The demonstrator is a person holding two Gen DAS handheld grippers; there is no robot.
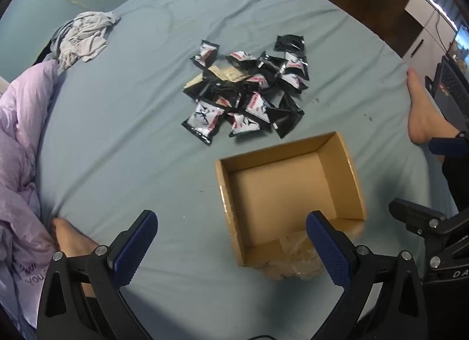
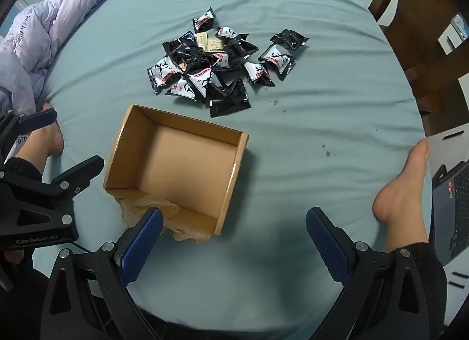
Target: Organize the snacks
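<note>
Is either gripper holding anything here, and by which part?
Nothing is held. The left gripper and right gripper are both open, short of the open brown cardboard box.

We log: snack packets (image 1: pixel 246 91) heaped on our sheet (image 1: pixel 132 134); cardboard box (image 1: pixel 356 176) beside them; left gripper (image 1: pixel 231 247) gaping.

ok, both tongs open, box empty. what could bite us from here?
1. Snack packets overlap in a heap, so a pinch may lift two or drag neighbours.
2. The cardboard box sits loose on soft bedsheet and could slide or tip if nudged.
3. Crumpled plastic at its near edge could snag the tongs.
</note>
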